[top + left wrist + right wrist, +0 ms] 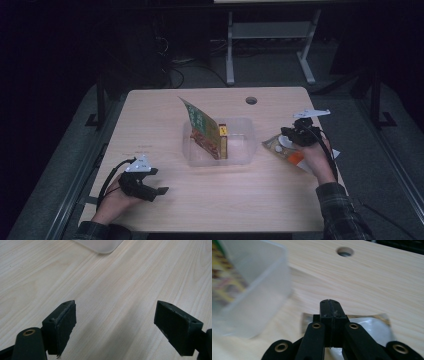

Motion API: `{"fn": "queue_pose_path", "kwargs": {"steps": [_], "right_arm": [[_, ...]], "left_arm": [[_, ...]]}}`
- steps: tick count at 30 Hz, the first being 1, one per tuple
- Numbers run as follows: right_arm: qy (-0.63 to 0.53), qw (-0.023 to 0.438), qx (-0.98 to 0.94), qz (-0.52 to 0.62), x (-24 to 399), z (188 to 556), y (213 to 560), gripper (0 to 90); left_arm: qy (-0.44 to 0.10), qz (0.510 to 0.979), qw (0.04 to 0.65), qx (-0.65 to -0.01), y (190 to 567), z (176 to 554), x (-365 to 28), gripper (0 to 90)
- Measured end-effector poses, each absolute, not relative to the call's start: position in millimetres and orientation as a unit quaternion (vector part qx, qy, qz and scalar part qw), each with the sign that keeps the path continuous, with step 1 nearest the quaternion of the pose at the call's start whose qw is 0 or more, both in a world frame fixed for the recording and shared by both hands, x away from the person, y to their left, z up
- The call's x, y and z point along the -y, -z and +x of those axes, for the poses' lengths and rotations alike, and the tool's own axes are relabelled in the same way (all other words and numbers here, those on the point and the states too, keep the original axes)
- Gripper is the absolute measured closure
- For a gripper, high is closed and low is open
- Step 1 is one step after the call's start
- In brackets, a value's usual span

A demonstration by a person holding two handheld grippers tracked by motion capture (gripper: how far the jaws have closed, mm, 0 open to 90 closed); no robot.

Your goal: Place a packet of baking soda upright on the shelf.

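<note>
A clear plastic tub (240, 156) stands mid-table, its wall blurred at the left of the right gripper view (262, 290). Inside it a green and yellow snack packet (202, 127) leans upright beside a small yellow box (223, 142). To the tub's right a silvery packet with an orange corner (278, 148) lies flat on the table. My right gripper (289, 136) hovers over it, and its own view has the jaws (330, 303) pressed together with that packet (372, 325) under them and nothing visible between the pads. My left gripper (157, 181) rests near the front left, open (122, 325) over bare wood.
A round cable hole (251, 100) sits near the table's far edge, ahead of the right gripper (344, 251). One corner of the tub (100, 245) shows at the top of the left gripper view. Dark floor, table legs and cables lie beyond the far edge.
</note>
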State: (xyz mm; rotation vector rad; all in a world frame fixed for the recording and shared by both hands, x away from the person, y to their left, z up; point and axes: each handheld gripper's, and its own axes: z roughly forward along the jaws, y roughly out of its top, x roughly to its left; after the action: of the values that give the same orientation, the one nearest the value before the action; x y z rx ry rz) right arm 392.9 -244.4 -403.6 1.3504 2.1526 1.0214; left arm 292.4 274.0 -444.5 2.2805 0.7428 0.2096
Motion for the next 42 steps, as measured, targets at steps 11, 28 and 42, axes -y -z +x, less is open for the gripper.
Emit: {"fn": "queue_pose_path", "kwargs": {"steps": [11, 28, 42], "right_arm": [[-0.296, 0.183, -0.782, 0.517, 245.2, 427.5, 438.3, 89.7], [-0.285, 0.153, -0.825, 0.464, 240.4, 413.0, 438.0, 90.0], [-0.281, 0.119, -0.858, 0.412, 228.4, 370.6, 434.3, 90.0]], "left_arm": [[-0.079, 0.885, 0.358, -0.288, 444.8, 292.6, -274.8, 17.3], [-0.08, 0.886, 0.356, -0.286, 444.7, 292.1, -274.4, 17.3], [-0.078, 0.883, 0.36, -0.291, 445.4, 291.2, -274.3, 17.3]]}}
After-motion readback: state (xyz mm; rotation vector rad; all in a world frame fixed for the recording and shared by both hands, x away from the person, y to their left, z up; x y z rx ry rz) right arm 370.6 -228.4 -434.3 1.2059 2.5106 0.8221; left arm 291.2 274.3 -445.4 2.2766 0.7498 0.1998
